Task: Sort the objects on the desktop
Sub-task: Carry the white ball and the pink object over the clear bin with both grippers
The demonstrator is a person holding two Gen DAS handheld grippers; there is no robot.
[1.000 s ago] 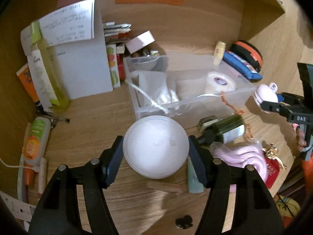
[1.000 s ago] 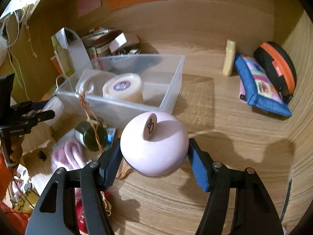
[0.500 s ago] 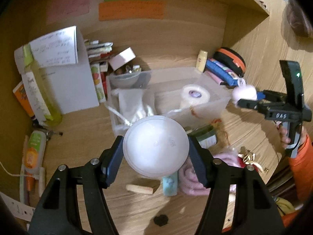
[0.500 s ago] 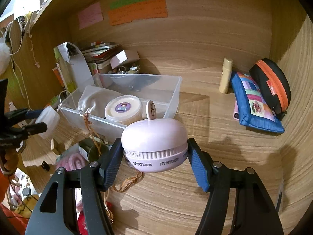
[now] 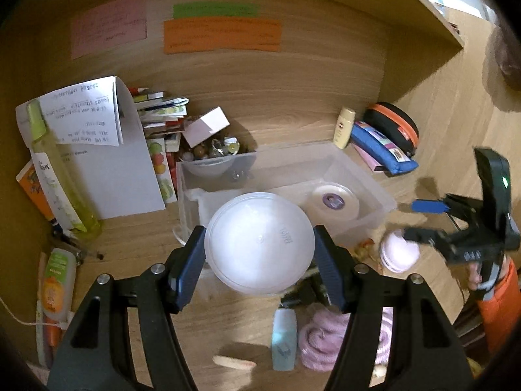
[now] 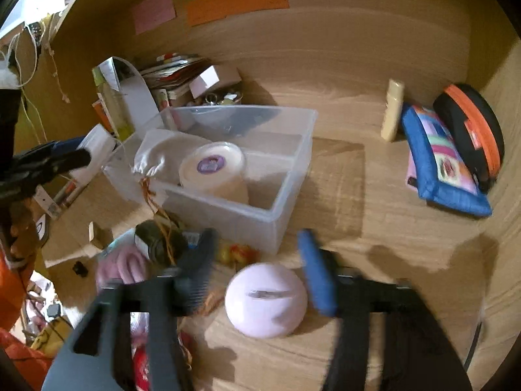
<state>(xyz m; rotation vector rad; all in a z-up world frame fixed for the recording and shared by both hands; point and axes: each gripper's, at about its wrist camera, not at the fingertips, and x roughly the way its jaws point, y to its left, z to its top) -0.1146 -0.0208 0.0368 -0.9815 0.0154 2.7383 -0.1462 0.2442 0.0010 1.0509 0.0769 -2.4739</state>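
My left gripper (image 5: 259, 249) is shut on a round white plastic jar (image 5: 259, 244) and holds it in the air over the near left end of a clear plastic box (image 5: 361, 166). In the right wrist view this jar (image 6: 97, 143) shows at the far left. My right gripper (image 6: 257, 272) is blurred and its jaws are opening. A pink round gadget (image 6: 265, 299) lies on the desk between its fingers, free of the pads, just in front of the box (image 6: 289, 176). The left wrist view shows the gadget (image 5: 399, 254) beside that gripper (image 5: 433, 224).
The box holds a white tub with a purple label (image 6: 211, 166) and a white drawstring pouch (image 6: 153, 153). A blue pouch (image 6: 439, 163), a black and orange case (image 6: 472, 130) and a cream tube (image 6: 394, 110) lie at the back right. A pink cord (image 5: 325, 342), a dark bottle (image 6: 156, 241), papers and a green bottle (image 5: 55, 169) crowd the left.
The right gripper's jaws have spread and the pink gadget has dropped from them onto the desk. The left gripper has risen with the white jar still in it.
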